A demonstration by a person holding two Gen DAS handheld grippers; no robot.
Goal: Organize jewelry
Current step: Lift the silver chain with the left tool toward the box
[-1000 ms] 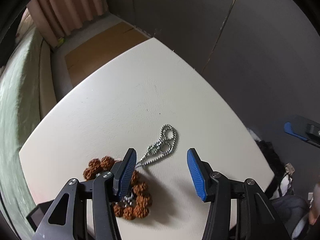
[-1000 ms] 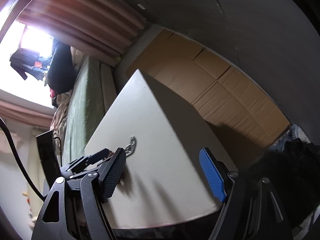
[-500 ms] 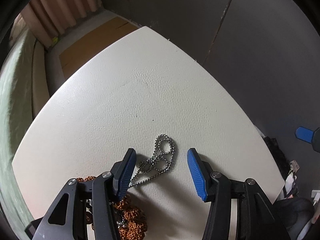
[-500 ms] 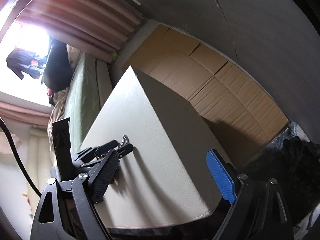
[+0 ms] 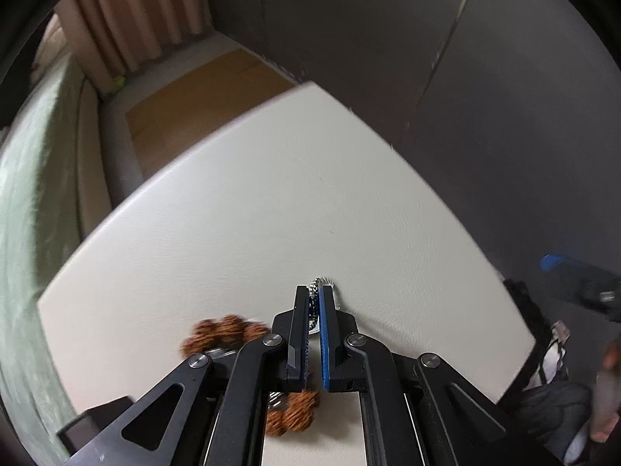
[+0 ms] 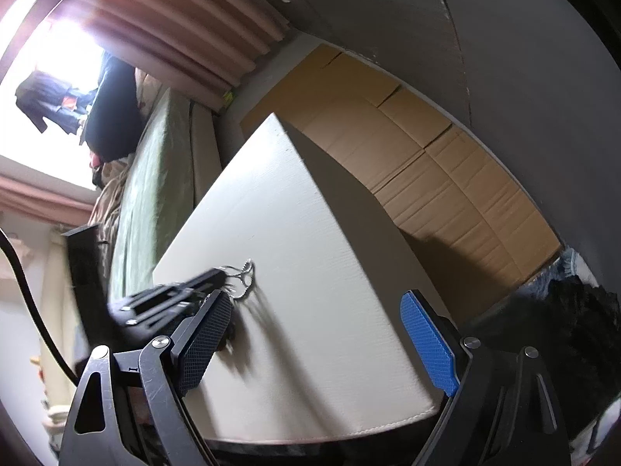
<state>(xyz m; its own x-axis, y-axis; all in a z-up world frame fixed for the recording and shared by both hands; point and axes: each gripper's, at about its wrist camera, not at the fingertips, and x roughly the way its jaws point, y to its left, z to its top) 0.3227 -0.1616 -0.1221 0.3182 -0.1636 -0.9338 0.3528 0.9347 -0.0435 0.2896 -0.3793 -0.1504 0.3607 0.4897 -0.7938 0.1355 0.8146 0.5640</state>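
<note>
My left gripper (image 5: pixel 313 291) is shut on a silver ball chain (image 5: pixel 316 284), which pokes out between the pad tips just above the white table (image 5: pixel 252 209). A brown bead bracelet (image 5: pixel 217 332) lies on the table under and left of the left gripper. In the right wrist view the left gripper (image 6: pixel 217 273) holds the silver chain (image 6: pixel 244 277), which hangs in loops over the table. My right gripper (image 6: pixel 314 334) is open and empty, at the table's near edge.
A green mattress (image 6: pixel 151 202) runs along the table's left side. Cardboard sheets (image 6: pixel 446 178) cover the floor beyond the table, by a dark wall. Dark clothing (image 6: pixel 562 318) lies at the right. A black box (image 6: pixel 83 256) stands at the table's left.
My left gripper has closed on the silver chain and lifted it a little off the table. My right gripper has stayed open and shifted only slightly.
</note>
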